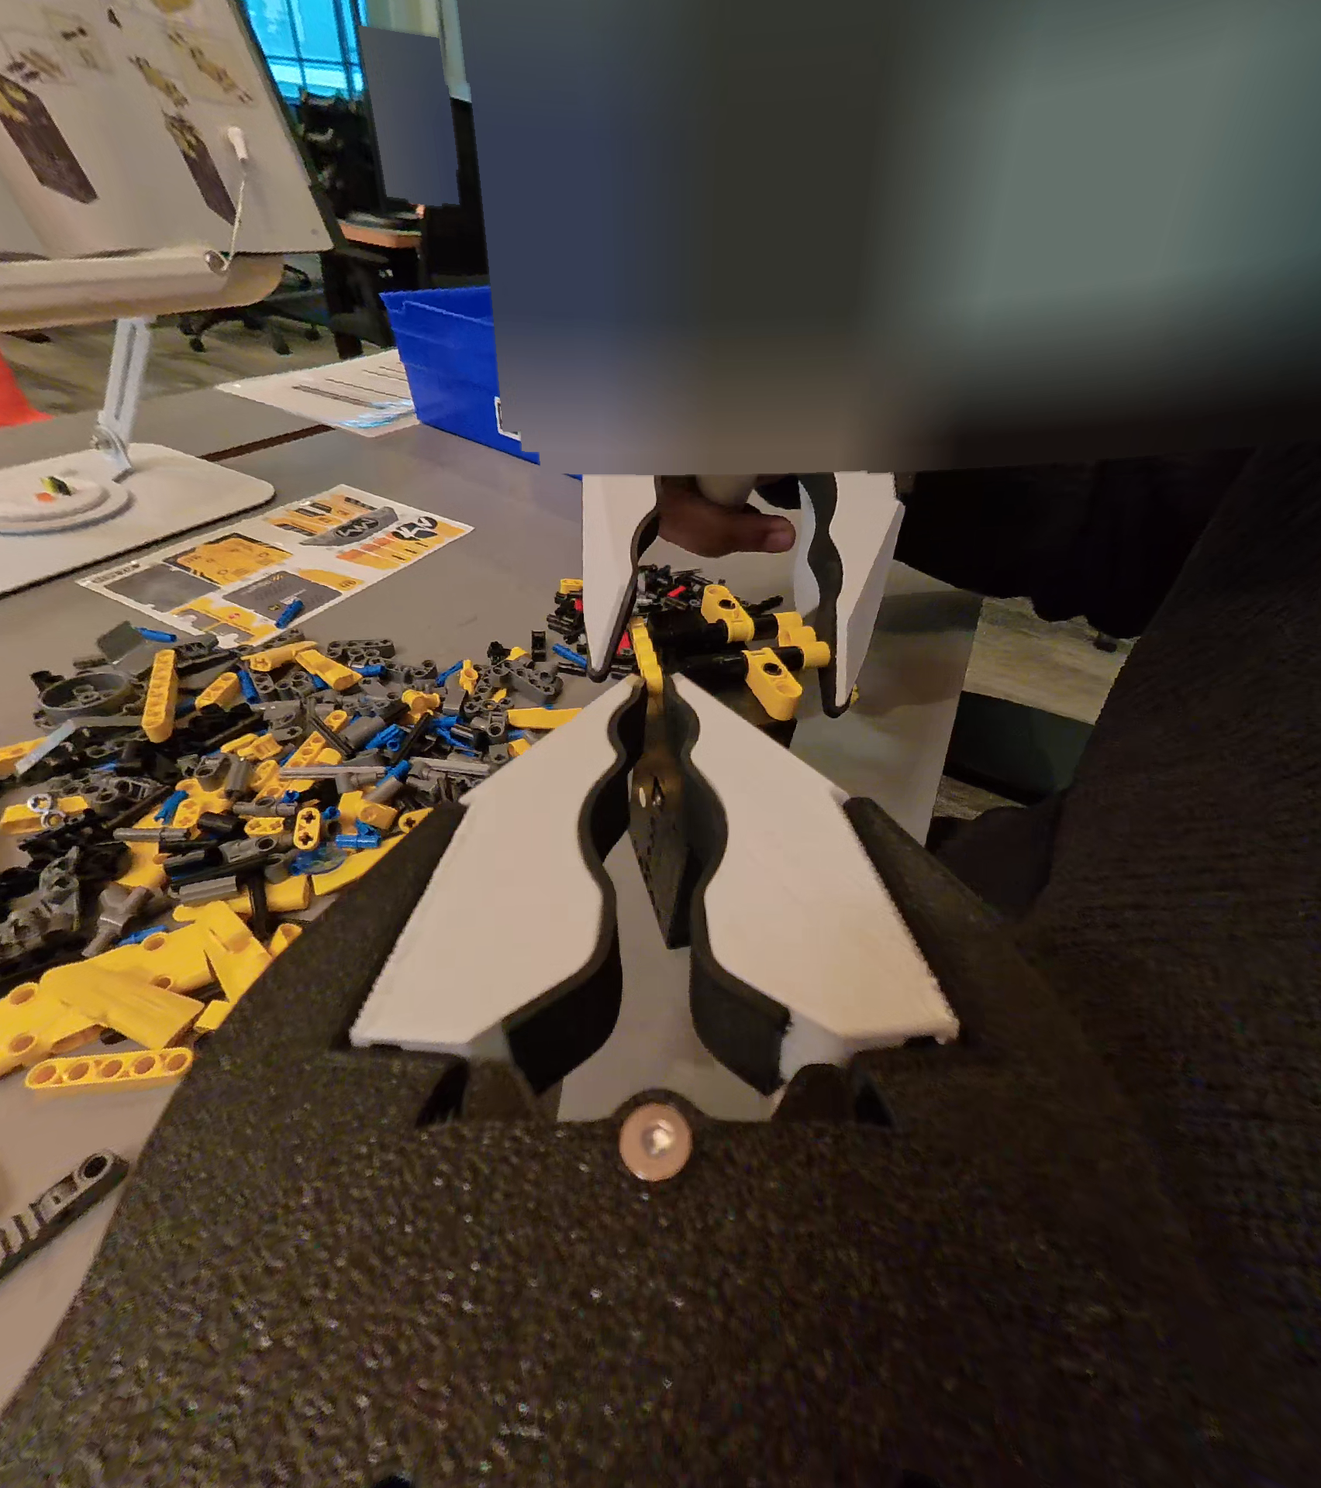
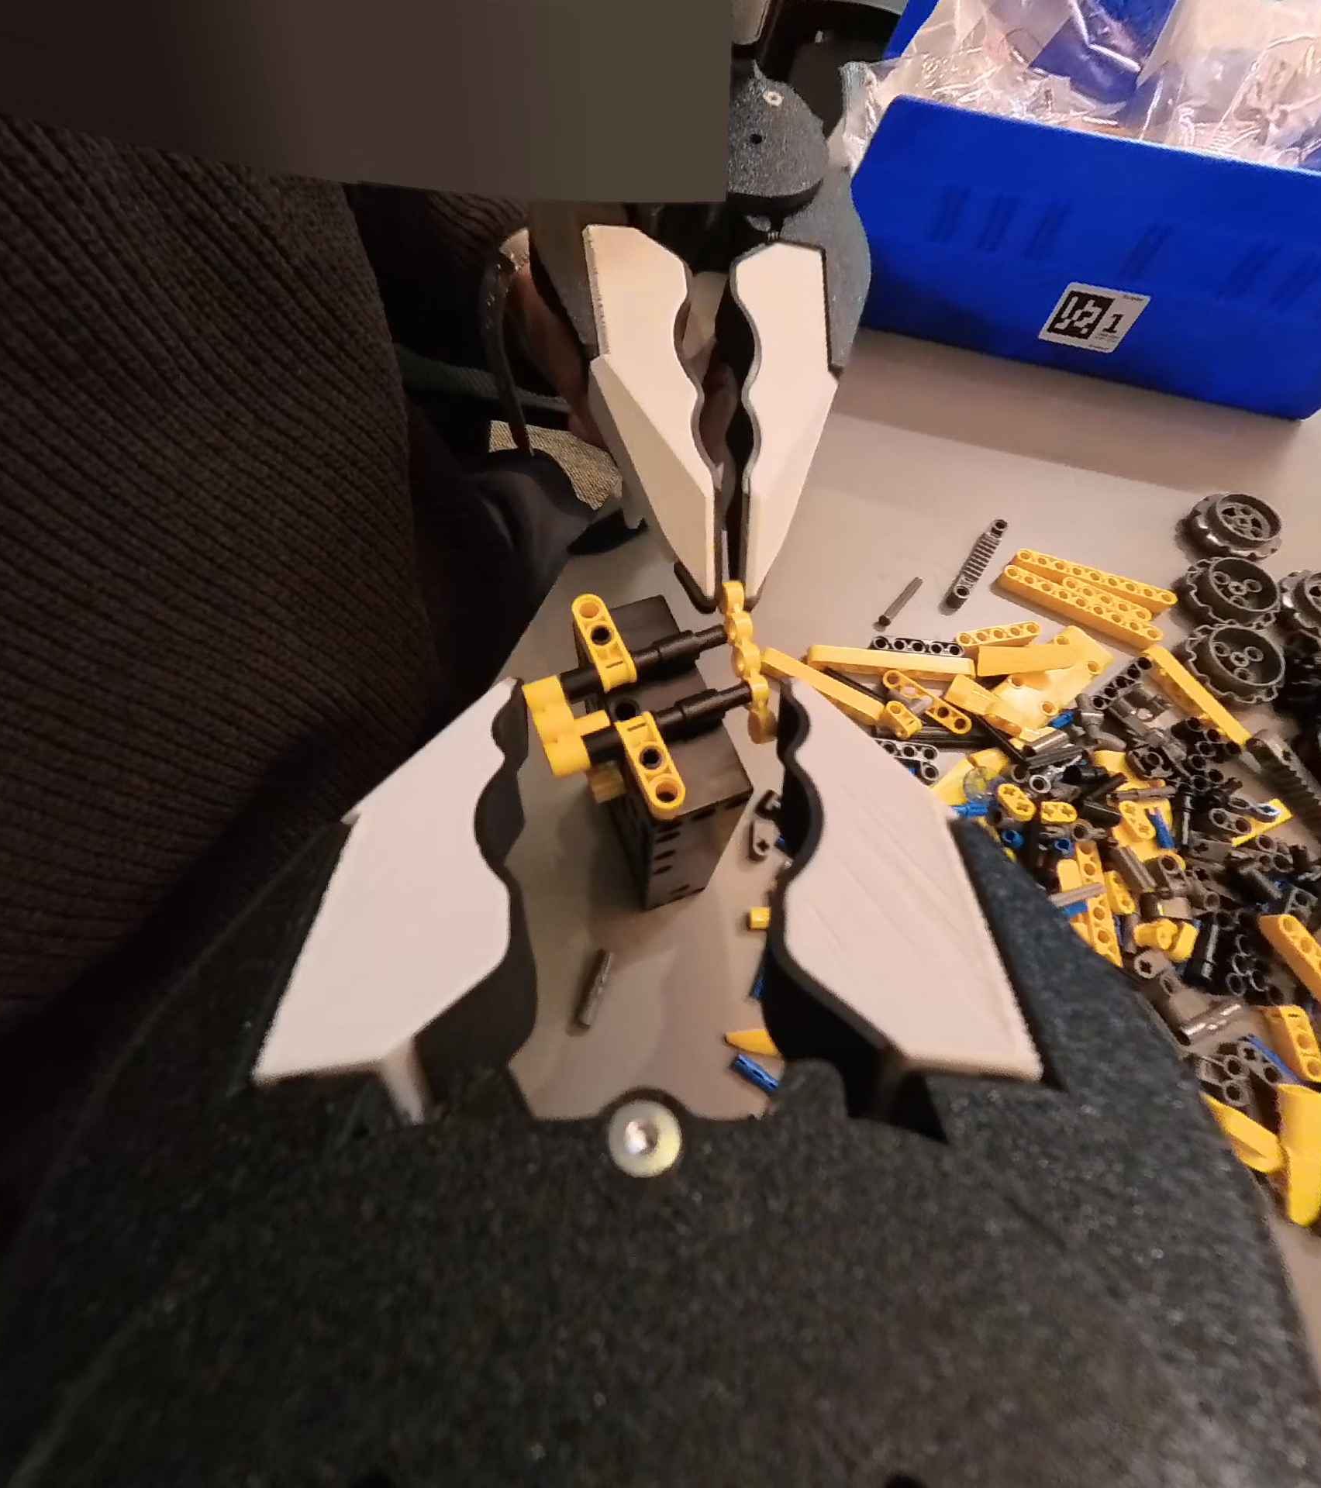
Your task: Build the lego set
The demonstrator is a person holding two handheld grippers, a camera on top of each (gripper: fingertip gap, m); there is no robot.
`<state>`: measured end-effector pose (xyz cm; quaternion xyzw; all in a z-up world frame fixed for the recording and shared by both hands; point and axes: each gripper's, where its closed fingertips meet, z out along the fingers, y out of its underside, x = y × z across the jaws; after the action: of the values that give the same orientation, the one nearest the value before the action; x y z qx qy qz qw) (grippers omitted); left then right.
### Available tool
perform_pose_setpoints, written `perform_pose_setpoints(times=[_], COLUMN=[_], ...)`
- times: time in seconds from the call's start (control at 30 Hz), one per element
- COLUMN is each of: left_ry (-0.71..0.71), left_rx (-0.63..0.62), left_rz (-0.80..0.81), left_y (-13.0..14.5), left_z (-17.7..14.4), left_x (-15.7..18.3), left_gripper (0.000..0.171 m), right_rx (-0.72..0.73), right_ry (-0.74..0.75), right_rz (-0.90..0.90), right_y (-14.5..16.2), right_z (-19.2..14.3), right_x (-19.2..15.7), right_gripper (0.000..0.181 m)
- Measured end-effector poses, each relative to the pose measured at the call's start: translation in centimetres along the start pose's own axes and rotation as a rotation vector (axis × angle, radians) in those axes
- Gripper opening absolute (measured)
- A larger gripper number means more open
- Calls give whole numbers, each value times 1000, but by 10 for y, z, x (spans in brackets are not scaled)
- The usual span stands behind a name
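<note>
Left gripper (image 1: 653, 684) clamped on thin yellow beam (image 2: 746, 668) of the black-and-yellow assembly (image 2: 641, 749). Right gripper (image 2: 645, 700) spread wide, fingers either side of the assembly, not touching that I can tell. Assembly stands at the grey table (image 2: 923, 451) edge. Loose parts pile (image 1: 254, 797) beside it; black wheels (image 2: 1237, 596) and blue bin (image 2: 1124, 233) farther back, instruction stand (image 1: 93, 266) beyond.

Dim indoor light, bowed blurry edges
</note>
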<state>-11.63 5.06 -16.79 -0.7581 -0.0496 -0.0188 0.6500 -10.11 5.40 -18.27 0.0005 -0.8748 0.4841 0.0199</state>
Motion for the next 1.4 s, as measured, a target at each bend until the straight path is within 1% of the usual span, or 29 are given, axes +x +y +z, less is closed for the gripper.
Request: perform_pose_setpoints(times=[0.27, 0.53, 0.77, 1.4], left_ry=[-32, -107, -75, -89], left_rx=[-2, 22, 30, 14], left_rz=[99, 230, 153, 182], left_y=[0, 1, 3, 4], left_z=[-1, -1, 0, 0], left_x=[0, 2, 2, 2], left_gripper=[2, 3, 3, 3], right_rx=[3, 21, 25, 32], right_ry=[-5, -4, -2, 11], right_rz=[13, 19, 19, 20], right_y=[0, 0, 0, -1], right_z=[0, 0, -1, 0], right_x=[0, 0, 0, 1], right_gripper=[61, 62, 62, 61])
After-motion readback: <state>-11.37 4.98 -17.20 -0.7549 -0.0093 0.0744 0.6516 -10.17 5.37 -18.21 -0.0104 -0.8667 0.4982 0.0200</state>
